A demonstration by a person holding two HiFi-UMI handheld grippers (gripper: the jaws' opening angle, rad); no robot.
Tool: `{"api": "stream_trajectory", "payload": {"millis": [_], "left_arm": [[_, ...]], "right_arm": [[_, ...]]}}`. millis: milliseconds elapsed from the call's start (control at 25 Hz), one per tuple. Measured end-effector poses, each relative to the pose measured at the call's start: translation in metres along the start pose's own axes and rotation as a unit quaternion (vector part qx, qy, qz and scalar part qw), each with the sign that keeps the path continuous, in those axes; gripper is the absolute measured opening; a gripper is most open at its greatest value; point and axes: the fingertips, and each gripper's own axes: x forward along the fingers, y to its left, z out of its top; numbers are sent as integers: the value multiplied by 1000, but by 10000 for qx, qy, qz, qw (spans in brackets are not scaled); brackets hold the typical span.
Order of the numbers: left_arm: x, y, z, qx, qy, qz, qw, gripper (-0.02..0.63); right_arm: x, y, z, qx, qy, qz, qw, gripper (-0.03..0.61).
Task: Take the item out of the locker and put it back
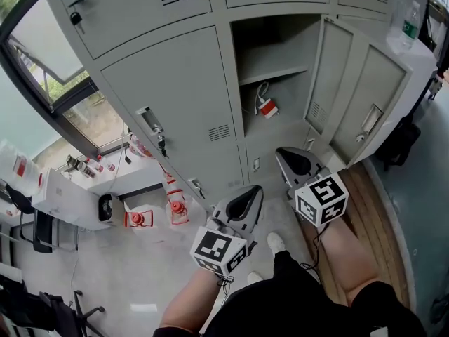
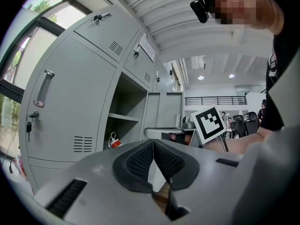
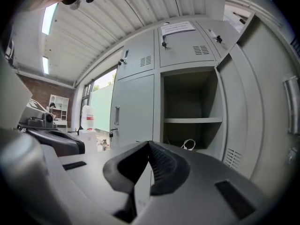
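Grippers nearest, both short of the locker: left gripper with jaws pressed together on nothing, right gripper likewise closed and empty. Beyond, door swung open to the right. Farthest in, under the shelf, red-and-white item with white cable, lying on the compartment floor.

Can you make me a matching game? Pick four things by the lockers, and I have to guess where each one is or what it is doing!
Things:
1. small red and white item with a white cord
2. grey metal locker door with vents
3. small black key
4. right tool

Places or states:
A. swung open
B. shut, holding nothing
C. lying inside, under the grey shelf
D. hanging on a closed grey door

Pairs: 1-C, 2-A, 3-D, 4-B
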Motion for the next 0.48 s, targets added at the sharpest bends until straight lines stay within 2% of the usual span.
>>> {"api": "stream_trajectory", "payload": {"millis": [480], "left_arm": [[56,30,-6,-107,116,208,9997,17]], "right_arm": [[53,-65,-12,-15,79,-35,10000,54]]}}
